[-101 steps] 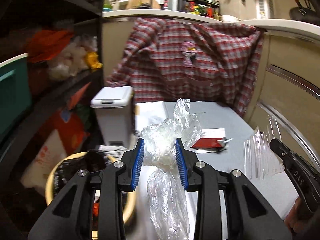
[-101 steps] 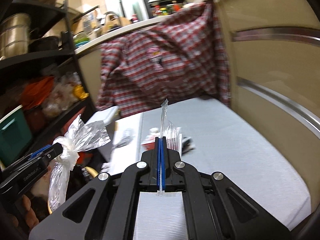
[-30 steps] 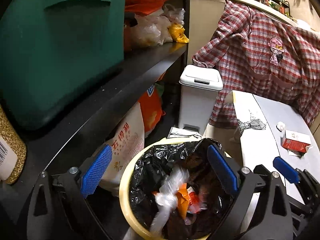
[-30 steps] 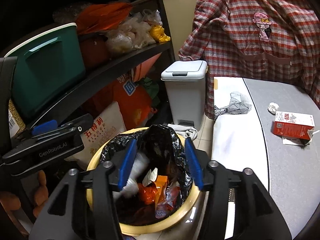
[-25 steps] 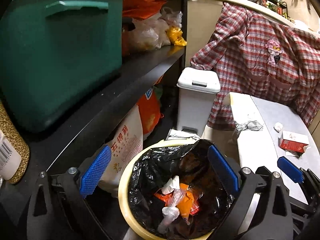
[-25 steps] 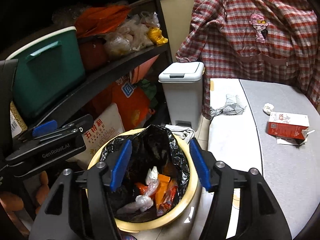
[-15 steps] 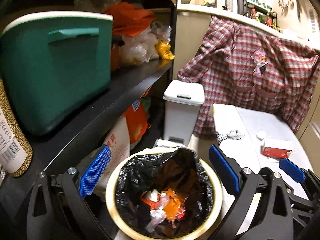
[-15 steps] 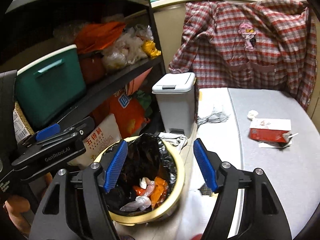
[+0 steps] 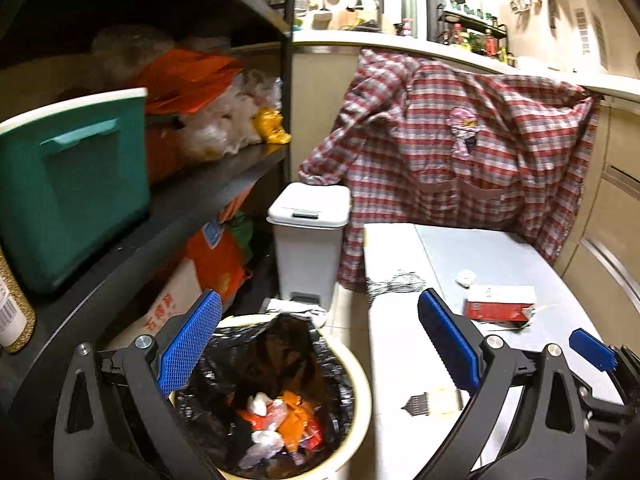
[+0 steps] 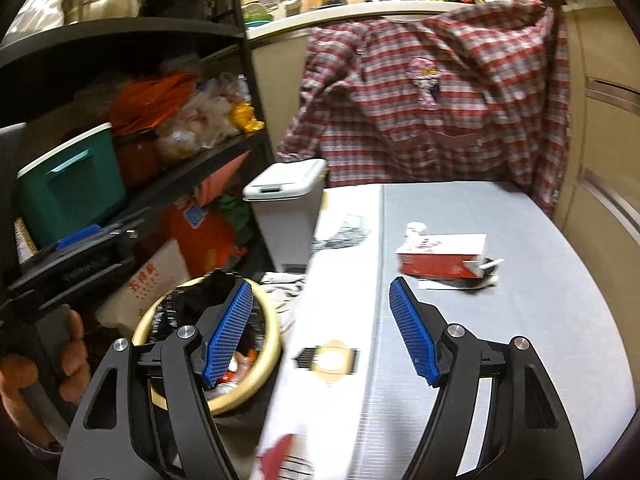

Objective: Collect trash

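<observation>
The trash already collected lies in the round cream bin (image 9: pixel 362 396), lined with a black bag (image 9: pixel 256 360): a heap of crumpled clear plastic and orange wrappers (image 9: pixel 280 420) at the bottom. The bin stands on the floor, just beside the left edge of the grey surface (image 10: pixel 500 320).

More trash lies on that surface: a red-and-white carton (image 10: pixel 442 258) lying flat on a scrap of paper, with a small white crumpled wad (image 10: pixel 416 227) just behind it.

Our left tool (image 9: pixel 320 344) hangs over the bin with its blue pads spread wide and nothing between them. Our right tool (image 10: pixel 320 332) is over the near edge of the surface; its jaws have just been opening and now stand wide apart, holding nothing.

A white lidded pedal bin (image 9: pixel 308 236) stands behind the round one. To the left, a dark shelf unit (image 9: pixel 192 196) carries a green box (image 9: pixel 72 184) and bags. A red plaid shirt (image 9: pixel 460 168) hangs at the far end of the surface.
</observation>
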